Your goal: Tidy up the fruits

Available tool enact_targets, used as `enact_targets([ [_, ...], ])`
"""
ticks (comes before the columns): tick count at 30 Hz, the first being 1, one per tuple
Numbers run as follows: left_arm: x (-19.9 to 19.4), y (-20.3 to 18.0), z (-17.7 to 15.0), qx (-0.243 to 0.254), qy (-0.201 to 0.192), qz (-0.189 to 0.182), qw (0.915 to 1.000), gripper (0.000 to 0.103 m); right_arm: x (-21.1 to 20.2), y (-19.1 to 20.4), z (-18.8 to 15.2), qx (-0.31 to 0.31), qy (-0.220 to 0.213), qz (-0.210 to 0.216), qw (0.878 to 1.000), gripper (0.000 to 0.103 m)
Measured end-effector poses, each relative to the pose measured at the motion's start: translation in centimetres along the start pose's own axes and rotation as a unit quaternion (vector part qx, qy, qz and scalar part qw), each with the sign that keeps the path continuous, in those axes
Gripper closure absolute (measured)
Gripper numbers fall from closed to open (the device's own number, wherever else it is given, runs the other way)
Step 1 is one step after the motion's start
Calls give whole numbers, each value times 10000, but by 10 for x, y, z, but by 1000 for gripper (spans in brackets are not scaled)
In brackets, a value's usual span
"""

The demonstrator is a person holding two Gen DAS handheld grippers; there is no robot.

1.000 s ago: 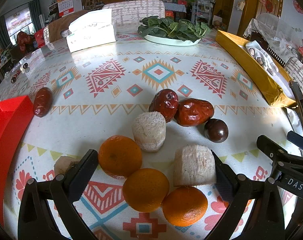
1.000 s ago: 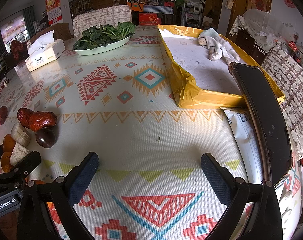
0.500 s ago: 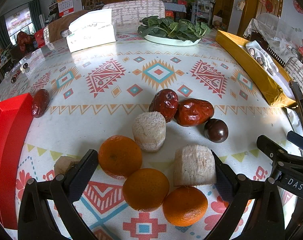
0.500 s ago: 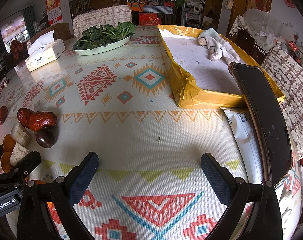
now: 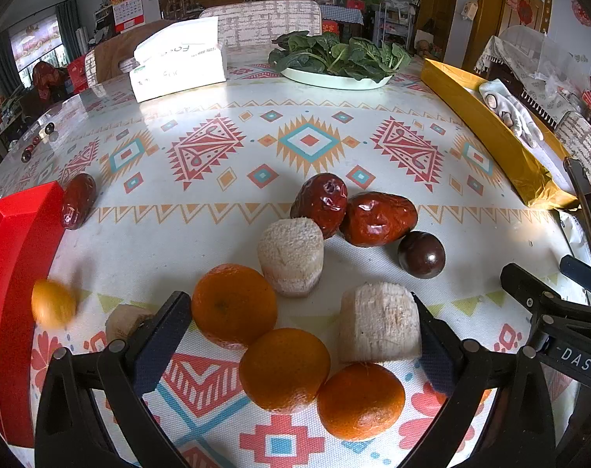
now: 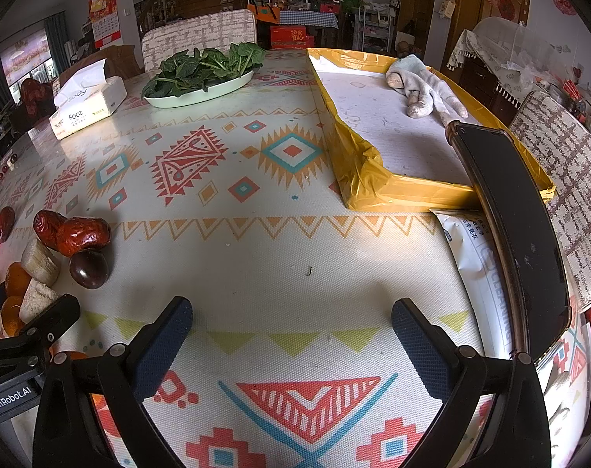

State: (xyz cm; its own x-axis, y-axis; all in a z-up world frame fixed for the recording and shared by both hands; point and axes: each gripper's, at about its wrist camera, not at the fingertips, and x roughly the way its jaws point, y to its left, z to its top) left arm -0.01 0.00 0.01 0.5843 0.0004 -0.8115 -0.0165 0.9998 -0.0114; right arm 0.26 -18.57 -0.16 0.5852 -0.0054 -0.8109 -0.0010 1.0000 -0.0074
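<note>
We hold the left gripper (image 5: 299,335) low over the near edge of the table (image 5: 225,89), jaws spread wide and pinching nothing. Between and just ahead of its fingers lie three oranges: one orange (image 5: 234,304) by the left finger, a second orange (image 5: 284,368) touching it, and a third orange (image 5: 361,401) nearest us. A pale cut cane piece (image 5: 379,327) stands upright on its flat end just beside the right finger, and another cane piece (image 5: 291,256) stands upright behind the oranges. Farther in, two red dates meet: one date (image 5: 320,202) lies with its long axis running away from us, the other date (image 5: 378,218) lies crosswise, long axis left to right. A dark round fruit (image 5: 421,254) sits just right of them. Near the table's left edge a third date (image 5: 78,201) lies lengthwise beside the red box (image 5: 14,273), and a blurred small orange fruit (image 5: 53,303) shows at the box's side; we cannot tell whether it rests on the table.

Our right gripper (image 6: 291,335) hangs over bare cloth near the table's near edge, jaws spread, gripping nothing. The fruit cluster lies well to its left.
</note>
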Motion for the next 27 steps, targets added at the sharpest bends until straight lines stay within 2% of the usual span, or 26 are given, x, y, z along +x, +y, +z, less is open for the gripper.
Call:
enact_targets([
  [16, 0, 0, 0, -1, 5, -1, 10000, 0, 0, 0, 0, -18, 5, 2, 10000, 0],
  [27, -10, -4, -11, 145, 250, -97, 9995, 0, -1, 1, -1, 68, 277, -29, 9996, 0],
])
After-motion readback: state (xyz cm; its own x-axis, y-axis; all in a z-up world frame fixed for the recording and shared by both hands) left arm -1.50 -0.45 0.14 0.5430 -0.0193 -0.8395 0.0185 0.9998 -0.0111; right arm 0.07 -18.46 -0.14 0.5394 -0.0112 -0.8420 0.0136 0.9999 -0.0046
